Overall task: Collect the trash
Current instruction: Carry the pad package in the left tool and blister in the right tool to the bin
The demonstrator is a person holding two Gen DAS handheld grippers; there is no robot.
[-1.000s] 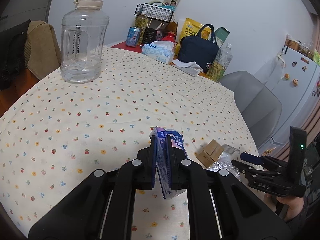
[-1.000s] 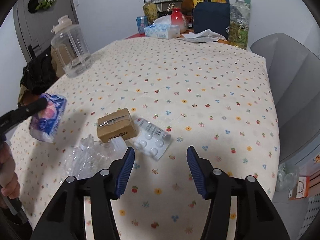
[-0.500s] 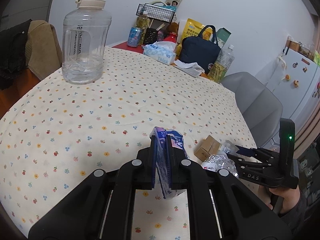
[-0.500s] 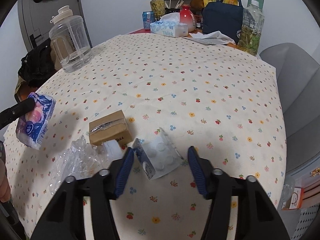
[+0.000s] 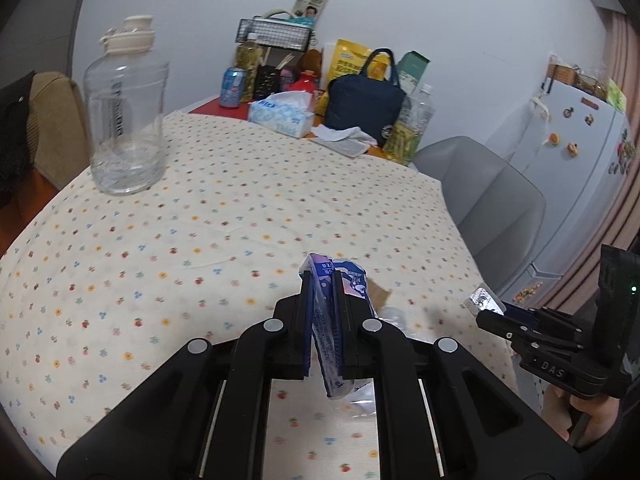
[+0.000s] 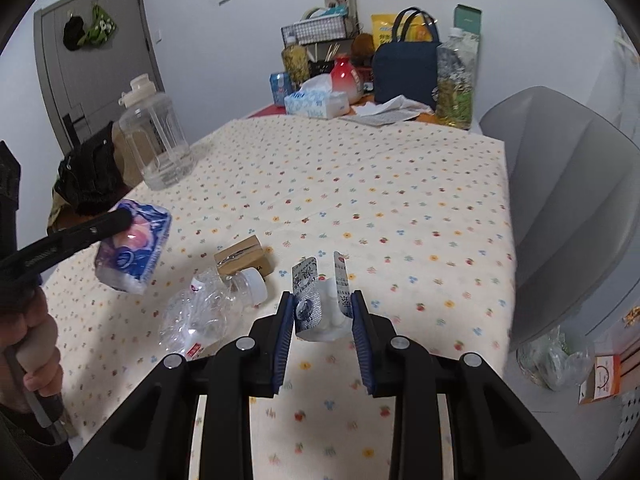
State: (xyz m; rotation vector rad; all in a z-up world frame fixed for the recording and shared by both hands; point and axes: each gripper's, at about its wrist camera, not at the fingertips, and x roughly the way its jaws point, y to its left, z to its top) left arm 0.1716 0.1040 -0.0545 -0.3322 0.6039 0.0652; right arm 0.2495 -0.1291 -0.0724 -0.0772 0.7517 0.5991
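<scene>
While pinched, blister pack [image 6: 320, 312] stands on end, folded.

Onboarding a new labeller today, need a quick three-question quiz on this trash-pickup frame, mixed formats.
1. True or false: the left tool holds a blue-and-purple wrapper clear of the table.
2. Which item is between the fingers of the right tool? A) crushed clear bottle B) blister pack C) small cardboard box
3. Name the two pieces of trash lying on the tablecloth near the tools.

Key
1. True.
2. B: the blister pack sits folded between the blue pads, whose jaws are closing.
3. The crushed clear bottle and the small cardboard box.
</scene>
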